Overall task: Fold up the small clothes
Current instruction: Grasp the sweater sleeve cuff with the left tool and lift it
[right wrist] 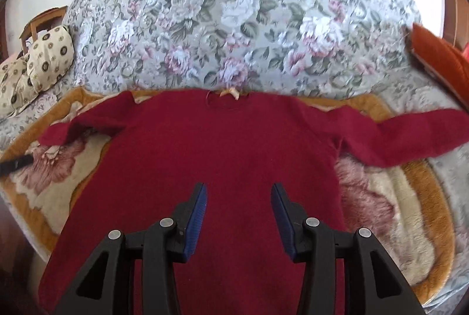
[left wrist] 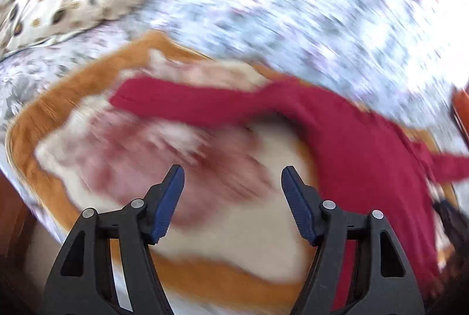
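- One red sweater (right wrist: 222, 145) lies flat on a fleece blanket (right wrist: 410, 215) with an orange border, both sleeves spread outward.
- The blanket rests on one floral bedspread (right wrist: 234, 21).
- Two patterned cushions (right wrist: 38, 65) sit at the bedspread's far left.
- Left gripper (left wrist: 233, 183): jaws apart, nothing between them, above the blanket beside one sleeve; view blurred.
- Right gripper (right wrist: 239, 197): jaws apart, empty, above the sweater's body.
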The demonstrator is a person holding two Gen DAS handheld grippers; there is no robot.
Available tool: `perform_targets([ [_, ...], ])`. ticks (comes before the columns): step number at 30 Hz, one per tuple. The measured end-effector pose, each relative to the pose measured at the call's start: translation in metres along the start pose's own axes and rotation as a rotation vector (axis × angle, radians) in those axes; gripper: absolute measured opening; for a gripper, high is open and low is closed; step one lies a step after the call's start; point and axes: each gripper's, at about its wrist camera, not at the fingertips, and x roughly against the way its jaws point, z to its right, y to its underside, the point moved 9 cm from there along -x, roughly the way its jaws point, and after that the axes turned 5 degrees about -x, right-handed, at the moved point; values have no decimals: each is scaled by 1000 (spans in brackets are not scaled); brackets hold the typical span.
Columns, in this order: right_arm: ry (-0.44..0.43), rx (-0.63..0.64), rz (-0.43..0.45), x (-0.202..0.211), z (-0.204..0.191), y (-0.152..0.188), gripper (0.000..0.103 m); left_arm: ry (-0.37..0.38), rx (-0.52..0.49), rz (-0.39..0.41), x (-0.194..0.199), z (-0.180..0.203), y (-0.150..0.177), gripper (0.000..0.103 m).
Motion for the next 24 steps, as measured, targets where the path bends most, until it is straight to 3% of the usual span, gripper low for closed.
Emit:
perform_targets([
  [2,-20,-2,-33,-5,-1,9,43,-28,9,26,-11,-43,-11,69],
  [7,-12,16,-29,-5,-6,13,43,56,150,1,-54,-101,-27,69],
  [12,-12,14,-56,-11,-6,13,43,245,345,-69,-98,-107,-24,69],
  [15,-14,2,-75,-14,-3,15,43,310,494,-26,-108,-119,-31,70],
  [20,-15,7,-81,-14,-3,16,43,363,616,-18,-120,-129,-46,71],
  [24,-4,14,-90,-17,-3,16,43,345,667,13,-121,-137,-46,71],
])
